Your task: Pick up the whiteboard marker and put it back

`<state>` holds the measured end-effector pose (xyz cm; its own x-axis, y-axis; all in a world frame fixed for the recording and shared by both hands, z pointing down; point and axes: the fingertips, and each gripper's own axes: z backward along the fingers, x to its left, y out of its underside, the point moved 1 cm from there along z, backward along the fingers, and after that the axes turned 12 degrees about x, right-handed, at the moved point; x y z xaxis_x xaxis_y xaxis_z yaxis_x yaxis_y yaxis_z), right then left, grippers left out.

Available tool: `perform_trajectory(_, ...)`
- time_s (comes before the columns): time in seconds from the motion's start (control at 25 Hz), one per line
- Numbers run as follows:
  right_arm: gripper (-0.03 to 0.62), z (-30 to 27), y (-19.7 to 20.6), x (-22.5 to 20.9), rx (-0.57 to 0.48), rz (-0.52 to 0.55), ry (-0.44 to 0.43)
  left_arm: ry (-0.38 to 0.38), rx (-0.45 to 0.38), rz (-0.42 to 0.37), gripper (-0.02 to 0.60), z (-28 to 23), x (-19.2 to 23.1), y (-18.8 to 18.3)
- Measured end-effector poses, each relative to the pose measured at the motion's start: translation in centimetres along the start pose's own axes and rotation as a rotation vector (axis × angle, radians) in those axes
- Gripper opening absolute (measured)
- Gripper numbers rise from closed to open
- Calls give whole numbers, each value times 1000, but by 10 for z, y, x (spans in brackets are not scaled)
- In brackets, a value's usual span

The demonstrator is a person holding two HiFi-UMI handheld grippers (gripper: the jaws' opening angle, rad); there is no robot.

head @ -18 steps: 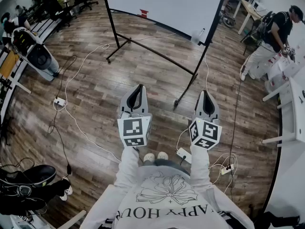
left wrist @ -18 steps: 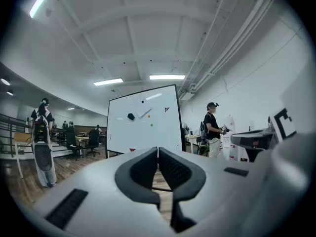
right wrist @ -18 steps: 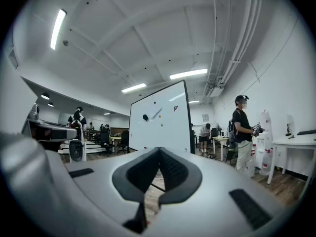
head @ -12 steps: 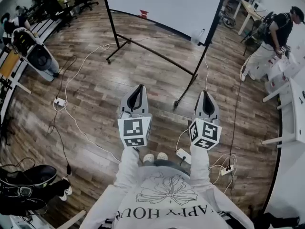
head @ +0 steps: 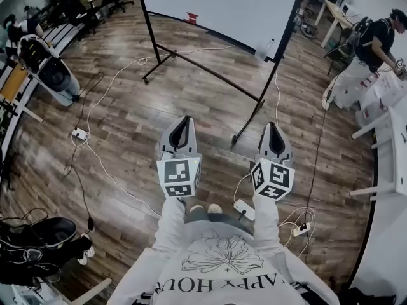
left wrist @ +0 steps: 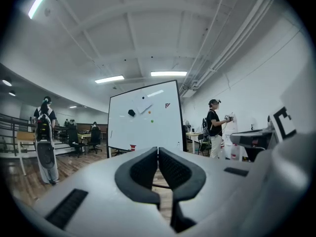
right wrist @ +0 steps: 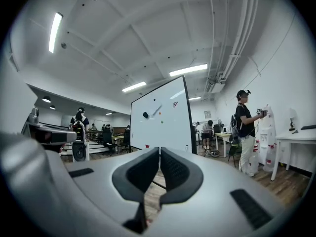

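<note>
A whiteboard (head: pixel 222 5) on a black wheeled stand faces me across the wooden floor. In the left gripper view the whiteboard (left wrist: pixel 145 127) carries a black eraser (left wrist: pixel 131 112), a slim pale object (left wrist: pixel 148 107) that may be the marker, and small coloured dots. No other marker shows. My left gripper (head: pixel 185 121) and right gripper (head: pixel 273 127) are held level side by side, pointing at the board from well short of it. In each gripper view the left gripper (left wrist: pixel 158 149) and right gripper (right wrist: pixel 160 149) have their jaws shut together with nothing between them.
A person (head: pixel 365 49) stands at white tables (head: pixel 394 145) on the right. White cables and a power strip (head: pixel 245 206) lie on the floor near my feet. A grey machine (head: pixel 44 68) stands at the left, a black bag (head: pixel 32 240) at bottom left.
The person at the far right has shifted a little to the right. Both grippers stay where they were, jaws shut.
</note>
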<state>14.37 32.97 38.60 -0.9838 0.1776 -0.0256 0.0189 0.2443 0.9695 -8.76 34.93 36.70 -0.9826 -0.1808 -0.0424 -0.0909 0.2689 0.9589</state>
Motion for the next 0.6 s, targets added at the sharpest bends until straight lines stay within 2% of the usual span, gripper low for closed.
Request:
perform_trajectory(0.24,3,-12,15,-6,33,-21,-20,-9,30,6,9,-11,-4,12)
perform_trajectory(0.6,3,-58,10,-16,42,-26,-9,-15,41,1,11,-58,8,7)
